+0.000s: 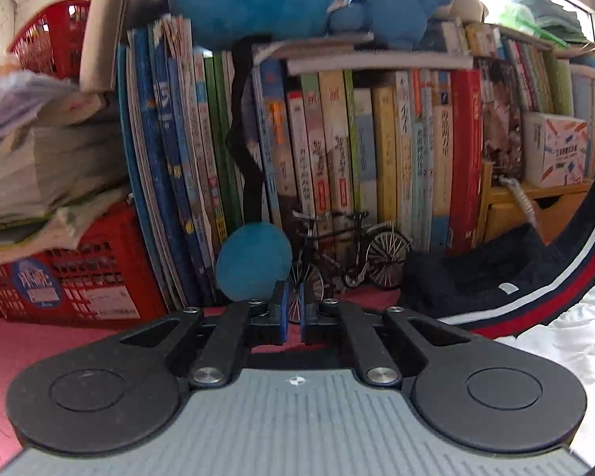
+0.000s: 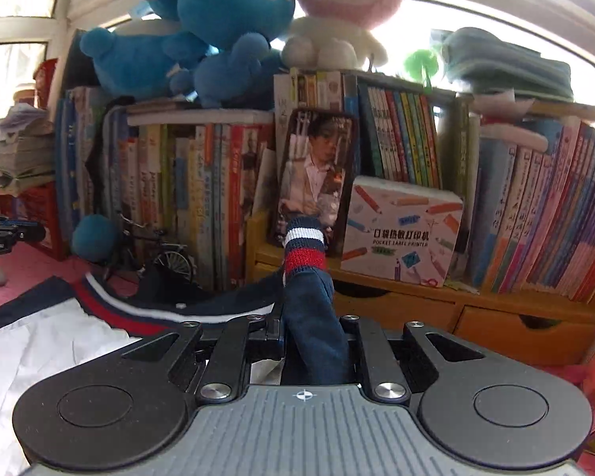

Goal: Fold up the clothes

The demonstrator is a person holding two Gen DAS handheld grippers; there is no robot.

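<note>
Right claw [image 2: 311, 325] clamped on navy sleeve [image 2: 309, 297].

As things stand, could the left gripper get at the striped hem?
Probably yes. The left gripper is shut on nothing, and the striped hem lies uncovered off to its side, with only bare pink mat nearby.

A lived-in home room, likely a child's bedroom or study. Crowded bookshelves [image 2: 408, 146] hold picture books, with plush toys [image 2: 226, 35] on top. A model bicycle [image 1: 345, 254] stands below.
</note>
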